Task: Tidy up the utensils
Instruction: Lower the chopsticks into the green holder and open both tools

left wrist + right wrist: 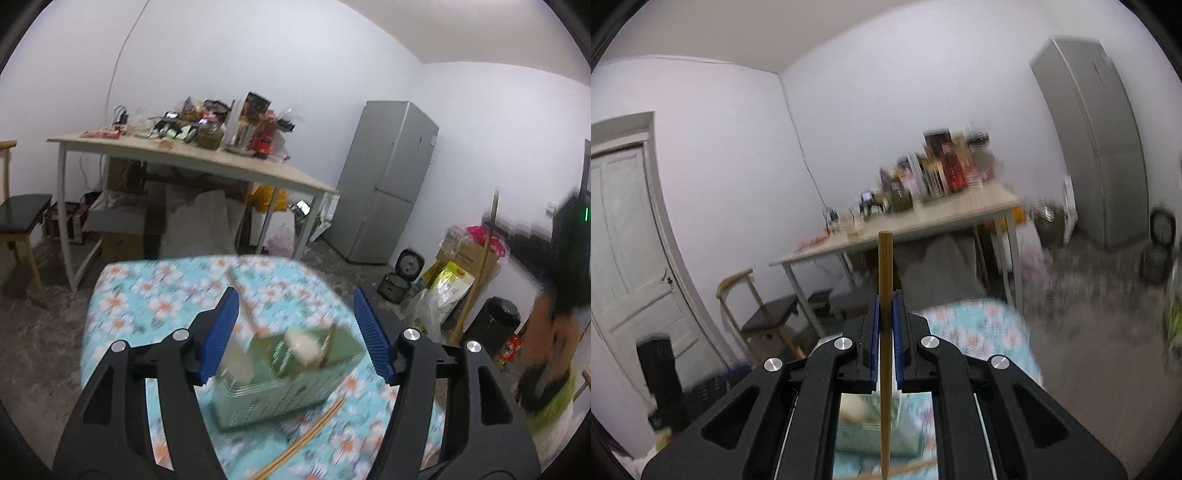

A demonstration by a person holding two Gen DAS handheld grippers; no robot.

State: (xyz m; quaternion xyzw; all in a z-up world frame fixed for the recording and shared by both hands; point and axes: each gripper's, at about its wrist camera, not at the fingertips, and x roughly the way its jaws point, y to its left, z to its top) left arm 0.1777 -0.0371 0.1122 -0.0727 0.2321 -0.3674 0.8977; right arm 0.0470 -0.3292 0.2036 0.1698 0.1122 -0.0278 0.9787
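Note:
A green slotted utensil holder (288, 380) stands on the table with the floral cloth (147, 295). It holds a white spoon (301, 345) and a wooden chopstick (240, 295) that leans out to the left. My left gripper (295, 325) is open, its blue pads on either side of the holder's top and apart from it. Two loose chopsticks (310, 434) lie on the cloth by the holder. My right gripper (885, 301) is shut on a single wooden chopstick (885, 266), held upright above the holder (860, 428).
A long wooden table (207, 158) piled with jars and boxes stands behind. A grey fridge (388, 177) is at the back right, with rice cookers (402, 277) and bags (450, 284) on the floor. A chair (764, 317) and a door (624, 236) are to the left.

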